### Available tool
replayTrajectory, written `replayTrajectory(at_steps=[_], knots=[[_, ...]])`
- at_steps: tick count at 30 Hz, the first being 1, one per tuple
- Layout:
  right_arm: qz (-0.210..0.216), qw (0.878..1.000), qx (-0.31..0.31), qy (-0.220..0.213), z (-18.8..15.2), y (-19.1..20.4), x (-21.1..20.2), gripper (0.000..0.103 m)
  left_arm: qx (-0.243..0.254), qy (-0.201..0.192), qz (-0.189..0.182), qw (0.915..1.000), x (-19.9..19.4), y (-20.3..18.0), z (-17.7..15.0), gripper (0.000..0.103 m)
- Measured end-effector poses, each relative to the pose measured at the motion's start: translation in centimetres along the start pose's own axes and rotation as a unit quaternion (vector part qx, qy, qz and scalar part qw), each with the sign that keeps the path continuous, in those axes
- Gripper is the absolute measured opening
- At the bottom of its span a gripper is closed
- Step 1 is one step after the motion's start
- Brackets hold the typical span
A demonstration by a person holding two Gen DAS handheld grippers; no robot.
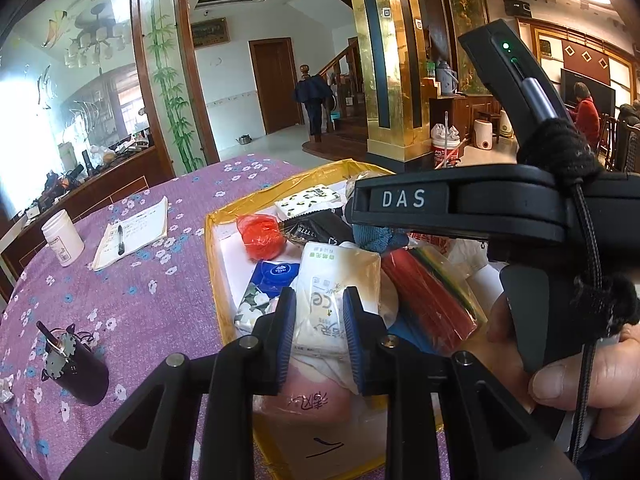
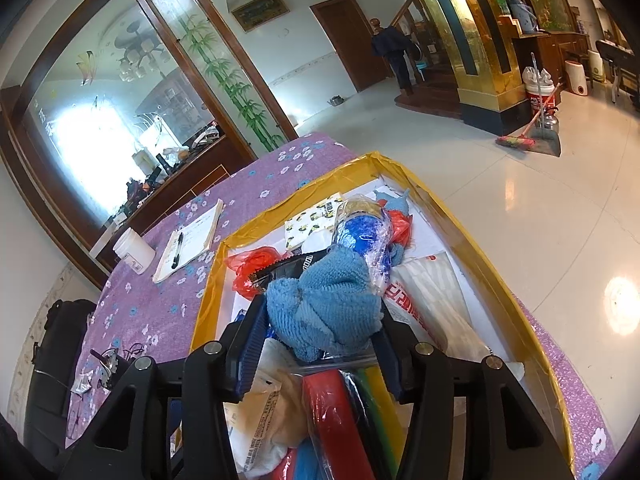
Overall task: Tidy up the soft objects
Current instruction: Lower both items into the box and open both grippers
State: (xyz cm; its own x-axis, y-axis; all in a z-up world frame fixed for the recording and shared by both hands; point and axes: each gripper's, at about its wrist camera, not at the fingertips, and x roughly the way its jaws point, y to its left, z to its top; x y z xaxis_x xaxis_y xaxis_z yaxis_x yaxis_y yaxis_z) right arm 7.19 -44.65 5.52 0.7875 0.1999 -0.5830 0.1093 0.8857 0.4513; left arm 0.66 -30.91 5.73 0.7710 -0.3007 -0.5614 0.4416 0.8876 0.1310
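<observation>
Left gripper (image 1: 319, 322) — clamping tissue pack (image 1: 334, 280)

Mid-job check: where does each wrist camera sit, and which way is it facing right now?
Left wrist: behind the left gripper, looking along its fingers into the yellow-edged box; it is shut on a white tissue pack. The right gripper's body and the person's hand show.
Right wrist: behind the right gripper, facing the same box, shut on a blue cloth.
Shared: box, notebook, white jar.
</observation>
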Motion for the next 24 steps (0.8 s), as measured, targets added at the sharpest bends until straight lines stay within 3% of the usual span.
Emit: replayTrajectory(at_steps=[4,8,16,24], knots=[[-0.006,1.0,-0.007,-0.007,-0.1,0.0,-0.4,0.062,0.0,-0.002,0.001,1.0,-0.1,-0.1,0.0,0.027],[-0.012,1.0,-0.016,-0.019,-0.2,0.3,-0.8,0.068,0.002,-0.014,0.004,0.9999,-0.5,-0.1,0.0,0.044],[-0.02,0.998,-0.026,-0.047,-0.5,0.6,-2.2,0.07,0.006,-0.033,0.01,0.9994,-1.3,-0.2,0.2,0.052],[-0.034,0.996,-0.013,-0.079,-0.8,-0.1,-4.1,0.073,0.003,-0.055,0.01,0.9984,-2.1,0.2,0.2,0.074]])
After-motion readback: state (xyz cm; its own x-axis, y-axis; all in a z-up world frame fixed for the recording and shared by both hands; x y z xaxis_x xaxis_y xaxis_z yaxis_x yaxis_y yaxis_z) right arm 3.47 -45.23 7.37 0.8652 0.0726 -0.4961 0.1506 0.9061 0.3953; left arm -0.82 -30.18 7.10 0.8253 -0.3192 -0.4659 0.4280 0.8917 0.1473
